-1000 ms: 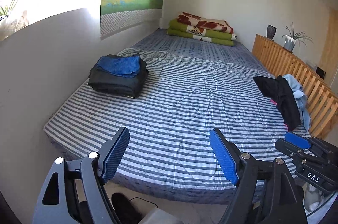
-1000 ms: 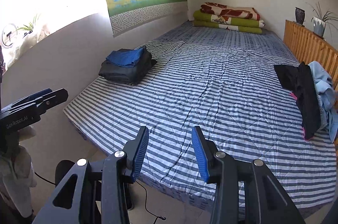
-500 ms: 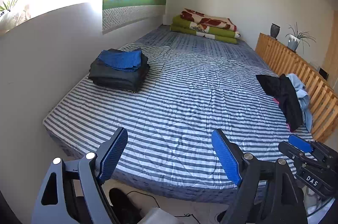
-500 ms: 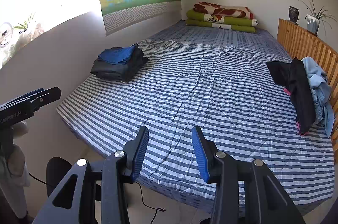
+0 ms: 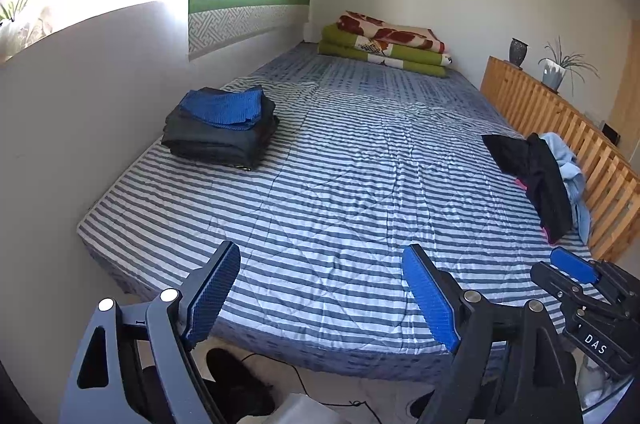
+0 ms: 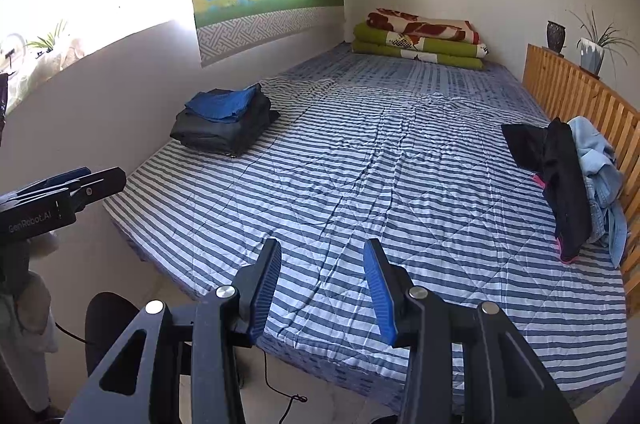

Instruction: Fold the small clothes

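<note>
We hold the left gripper [image 5: 320, 298] and the right gripper [image 6: 322, 288] above the near edge of the bed [image 5: 340, 184], both with jaws spread apart and nothing between them. The landmark is the bed, covered in a blue-and-white striped sheet. The unfolded clothes [image 6: 572, 180], black and pale blue, lie heaped at its right edge against the wooden rail [image 6: 580, 96]. A folded stack [image 5: 222, 126], blue on black, sits at its left edge beside the wall. Folded blankets [image 5: 384, 46] rest at its far end.
</note>
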`<state>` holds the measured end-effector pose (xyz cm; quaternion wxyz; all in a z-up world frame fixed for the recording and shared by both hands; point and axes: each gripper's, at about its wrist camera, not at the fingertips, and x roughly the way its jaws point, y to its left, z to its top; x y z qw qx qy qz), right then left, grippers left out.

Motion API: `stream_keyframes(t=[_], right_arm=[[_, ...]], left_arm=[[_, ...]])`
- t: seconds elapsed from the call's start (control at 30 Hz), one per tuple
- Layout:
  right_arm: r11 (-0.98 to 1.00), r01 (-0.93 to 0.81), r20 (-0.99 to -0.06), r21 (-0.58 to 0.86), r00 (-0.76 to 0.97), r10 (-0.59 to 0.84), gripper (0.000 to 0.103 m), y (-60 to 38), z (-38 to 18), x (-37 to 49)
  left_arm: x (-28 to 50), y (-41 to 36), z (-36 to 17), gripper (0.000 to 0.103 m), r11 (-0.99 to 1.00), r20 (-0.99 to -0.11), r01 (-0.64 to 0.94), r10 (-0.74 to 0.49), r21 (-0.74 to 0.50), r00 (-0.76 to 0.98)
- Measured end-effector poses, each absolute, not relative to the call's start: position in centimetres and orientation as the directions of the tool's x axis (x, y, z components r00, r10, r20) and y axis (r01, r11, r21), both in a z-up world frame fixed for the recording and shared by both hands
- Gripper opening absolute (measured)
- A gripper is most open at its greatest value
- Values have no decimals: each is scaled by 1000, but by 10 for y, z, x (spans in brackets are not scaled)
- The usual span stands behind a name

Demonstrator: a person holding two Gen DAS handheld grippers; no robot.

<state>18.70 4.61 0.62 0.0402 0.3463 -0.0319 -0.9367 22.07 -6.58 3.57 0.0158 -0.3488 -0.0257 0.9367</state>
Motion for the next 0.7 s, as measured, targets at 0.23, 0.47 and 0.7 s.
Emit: stream_keyframes(t=[0.23, 0.47, 0.7], right_arm=[[-995, 58, -646, 87, -757, -101, 40, 46, 6, 187], [-995, 59, -653, 84, -751, -100, 40, 46, 2, 187], [-995, 54, -654, 83, -751, -96, 40, 45, 2, 187]], left_arm=[[220, -63, 35, 86, -998, -654, -19, 48, -52, -755], [222, -61, 33, 86, -999, -652, -20, 48, -51, -756], [221, -60, 32, 86, -999, -655, -21, 49, -50, -754]])
